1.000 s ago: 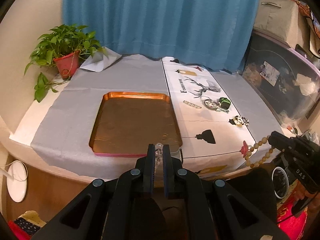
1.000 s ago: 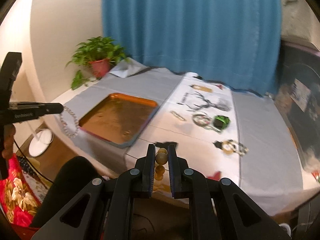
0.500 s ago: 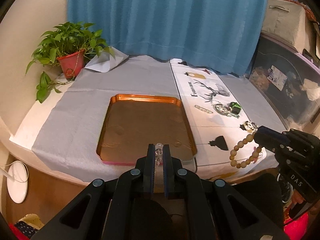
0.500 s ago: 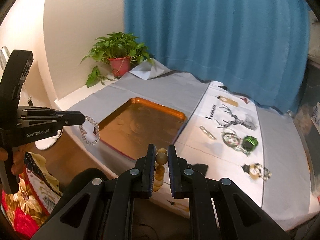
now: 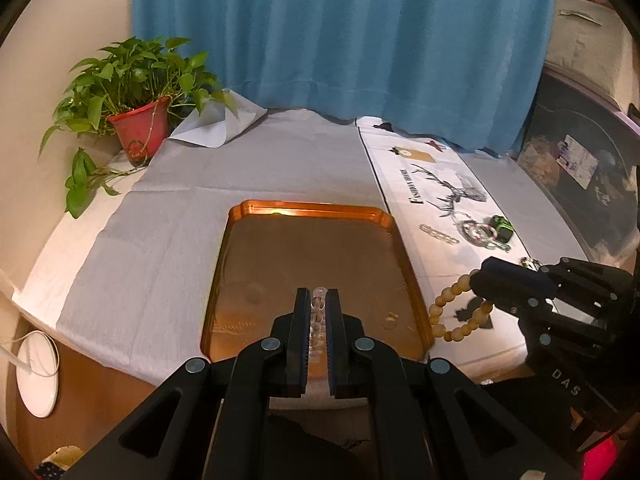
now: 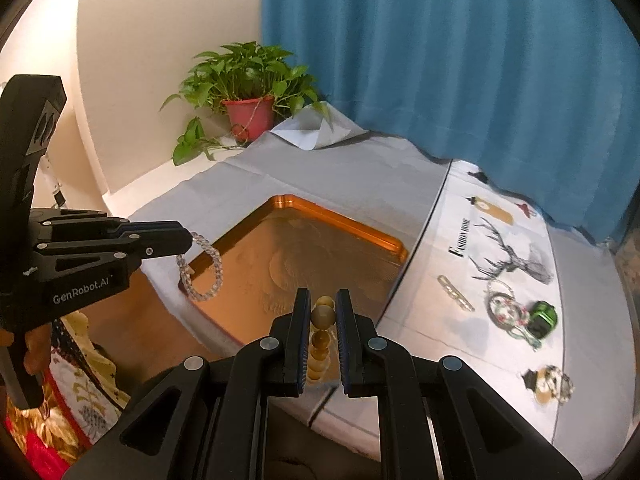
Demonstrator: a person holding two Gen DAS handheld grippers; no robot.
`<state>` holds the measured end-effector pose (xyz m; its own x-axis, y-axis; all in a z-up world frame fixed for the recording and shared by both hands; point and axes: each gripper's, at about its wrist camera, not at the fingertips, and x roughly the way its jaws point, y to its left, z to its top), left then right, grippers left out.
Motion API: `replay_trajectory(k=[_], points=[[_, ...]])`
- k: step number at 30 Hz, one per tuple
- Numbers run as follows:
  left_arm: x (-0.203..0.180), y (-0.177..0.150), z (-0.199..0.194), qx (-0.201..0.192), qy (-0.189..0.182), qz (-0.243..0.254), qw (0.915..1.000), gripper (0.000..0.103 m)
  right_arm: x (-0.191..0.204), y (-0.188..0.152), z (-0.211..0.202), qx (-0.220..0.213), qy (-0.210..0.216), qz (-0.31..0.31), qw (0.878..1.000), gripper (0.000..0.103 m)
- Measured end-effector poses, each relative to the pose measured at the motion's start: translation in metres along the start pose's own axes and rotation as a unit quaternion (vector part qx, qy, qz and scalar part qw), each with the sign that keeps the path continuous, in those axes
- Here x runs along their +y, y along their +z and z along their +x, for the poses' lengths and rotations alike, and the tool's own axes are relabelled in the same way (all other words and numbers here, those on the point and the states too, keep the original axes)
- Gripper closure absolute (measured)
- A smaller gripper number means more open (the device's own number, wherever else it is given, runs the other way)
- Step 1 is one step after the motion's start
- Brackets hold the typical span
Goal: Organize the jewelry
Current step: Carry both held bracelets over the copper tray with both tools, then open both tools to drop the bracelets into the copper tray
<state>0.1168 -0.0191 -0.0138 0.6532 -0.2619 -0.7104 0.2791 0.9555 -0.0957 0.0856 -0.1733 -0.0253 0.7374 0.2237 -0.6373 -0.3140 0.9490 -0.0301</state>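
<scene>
An orange tray (image 5: 312, 211) (image 6: 340, 216) lies on the grey cloth with nothing in it. My left gripper (image 5: 318, 298) (image 6: 188, 238) is shut on a clear crystal bead bracelet (image 5: 318, 300) (image 6: 200, 270), which hangs over the tray's near left corner. My right gripper (image 6: 323, 300) (image 5: 476, 280) is shut on a tan wooden bead bracelet (image 6: 323, 316) (image 5: 452, 312), which dangles just beyond the tray's right rim. More jewelry sits on the white runner: a small chain (image 6: 456, 293), a ring of beads with a green piece (image 6: 520, 314), and a beaded piece (image 6: 552, 384).
A potted plant (image 5: 136, 92) stands at the back left corner. A blue curtain (image 5: 340, 40) hangs behind the table. Dark storage boxes (image 5: 580, 184) stand at the right. A white round object (image 5: 38, 372) sits on the floor at the left.
Both grippers have moved forward toward the table, each with its bracelet. The right one has swung left toward the tray, and the tray looks nearer in both views.
</scene>
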Motion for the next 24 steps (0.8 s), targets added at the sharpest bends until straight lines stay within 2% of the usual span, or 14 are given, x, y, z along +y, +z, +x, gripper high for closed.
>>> replay_trajectory(k=[8,15,17,18,19,20,21,22,23,24], points=[[0.015,0.019,0.04,0.016,0.014,-0.009,0.9997,0.098,-0.003,0.013,0.05,0.01,0.035,0.014,0.999,0.09],[0.026,0.025,0.085,0.043,0.031,-0.019,0.9984,0.097,-0.01,0.015,0.095,0.033,0.047,0.026,0.998,0.09],[0.029,0.026,0.098,0.049,0.043,-0.024,0.9976,0.085,-0.015,0.014,0.111,0.048,0.049,0.037,0.997,0.089],[0.032,0.026,0.106,0.06,0.051,-0.027,0.9965,0.051,-0.017,0.014,0.116,0.056,0.051,0.041,0.996,0.088],[0.034,0.025,0.111,0.071,0.066,-0.033,0.9947,0.01,-0.018,0.014,0.125,0.069,0.053,0.045,0.995,0.086],[0.036,0.025,0.112,0.074,0.079,-0.037,0.9935,0.001,-0.019,0.013,0.133,0.086,0.05,0.046,0.994,0.074],[0.038,0.023,0.11,0.063,0.092,-0.041,0.9929,0.001,-0.02,0.012,0.138,0.098,0.044,0.045,0.993,0.048],[0.039,0.02,0.109,0.058,0.103,-0.042,0.9922,0.001,-0.021,0.009,0.141,0.104,0.039,0.045,0.993,0.034],[0.04,0.017,0.108,0.061,0.111,-0.041,0.9911,0.001,-0.023,0.006,0.139,0.097,0.031,0.046,0.994,0.025],[0.041,0.013,0.108,0.072,0.121,-0.041,0.9892,0.001,-0.024,0.003,0.136,0.092,0.026,0.046,0.994,0.025]])
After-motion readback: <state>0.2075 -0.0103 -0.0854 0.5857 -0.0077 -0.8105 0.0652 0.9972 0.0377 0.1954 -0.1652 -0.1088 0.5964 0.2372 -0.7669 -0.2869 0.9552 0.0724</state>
